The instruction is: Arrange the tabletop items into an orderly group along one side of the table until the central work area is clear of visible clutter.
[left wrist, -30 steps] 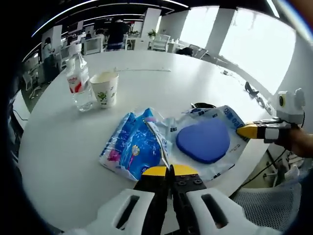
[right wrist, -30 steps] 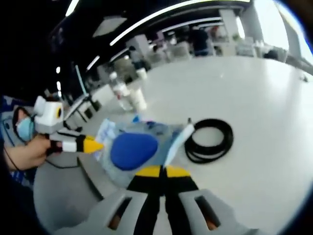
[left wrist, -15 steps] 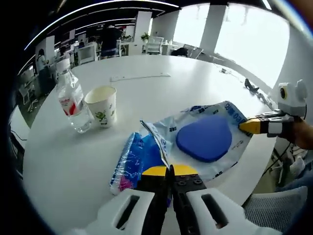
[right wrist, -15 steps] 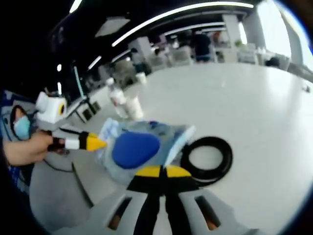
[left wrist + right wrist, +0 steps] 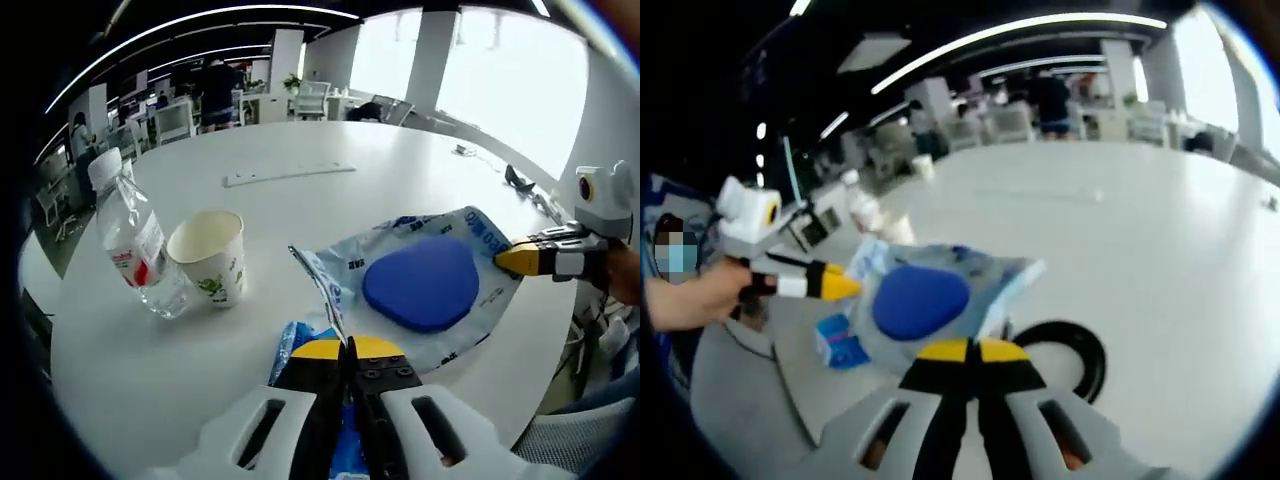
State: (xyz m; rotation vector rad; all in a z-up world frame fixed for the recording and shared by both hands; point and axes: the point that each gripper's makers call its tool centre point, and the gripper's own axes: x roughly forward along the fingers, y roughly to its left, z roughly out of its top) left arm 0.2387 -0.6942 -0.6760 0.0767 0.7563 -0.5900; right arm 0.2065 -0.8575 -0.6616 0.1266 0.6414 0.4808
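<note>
Both my grippers pinch the clear bag from opposite edges, above the white table [image 5: 330,140].

My left gripper [image 5: 346,348] has its jaws closed on the near edge of the clear bag [image 5: 470,290]; inside it sits a flat blue pad [image 5: 421,283]. My right gripper [image 5: 966,351] is closed on the bag's other edge. A blue packet [image 5: 300,345] lies just under my left jaws, on the table. A paper cup [image 5: 211,256] stands upright just beside a water bottle [image 5: 130,240]; I cannot tell what the cup holds. In the right gripper view a black cable coil [image 5: 1080,350] lies on the table, partly under the bag.
</note>
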